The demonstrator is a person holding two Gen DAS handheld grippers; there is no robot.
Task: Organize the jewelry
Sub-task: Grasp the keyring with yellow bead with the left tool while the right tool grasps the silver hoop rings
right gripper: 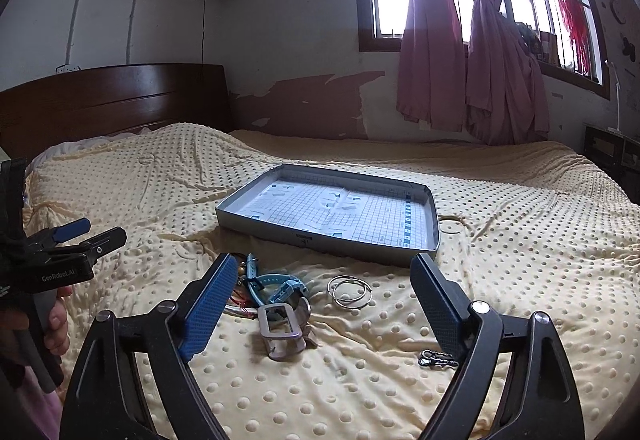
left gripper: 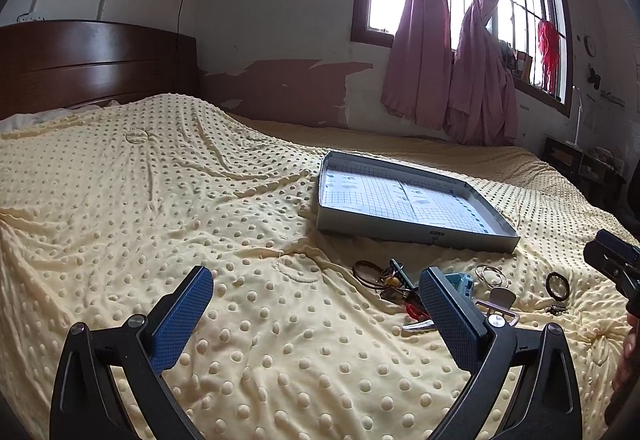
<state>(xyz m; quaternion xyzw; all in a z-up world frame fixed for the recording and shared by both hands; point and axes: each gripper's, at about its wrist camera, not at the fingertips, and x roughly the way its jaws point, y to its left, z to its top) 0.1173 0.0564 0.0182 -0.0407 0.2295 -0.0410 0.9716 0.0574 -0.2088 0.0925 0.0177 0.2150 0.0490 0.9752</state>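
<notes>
1. The bed (right gripper: 500,260) is covered by a soft pale-yellow blanket (left gripper: 160,200), raised all over in small round dots and creased in loose folds.
2. A shallow rectangular tray (right gripper: 434,236) with thin grey walls lies on the blanket; its floor is lined with white paper printed in a fine grid.
3. The jewelry lies loose on the blanket just in front of the tray, none of it inside.
4. Two thin silver hoops (right gripper: 350,292) overlap each other, round and smooth.
5. A light-blue watch (right gripper: 280,286) with a curled rubbery strap sits to their left, touching a rectangular metal buckle (right gripper: 282,328) with rounded corners.
6. A short chain (right gripper: 438,358) of small metal links lies near the right gripper's right finger.
7. In the left view, a dark ring (left gripper: 558,285) lies well to the right, and brown bands (left gripper: 366,270) tangle with a yellow bead.
8. The left gripper (left gripper: 316,316) is released, its blue textured pads wide apart over bare blanket.
9. The right gripper (right gripper: 324,308) is also released, nothing pressed between its pads; watch, buckle and hoops lie between its fingers.
</notes>
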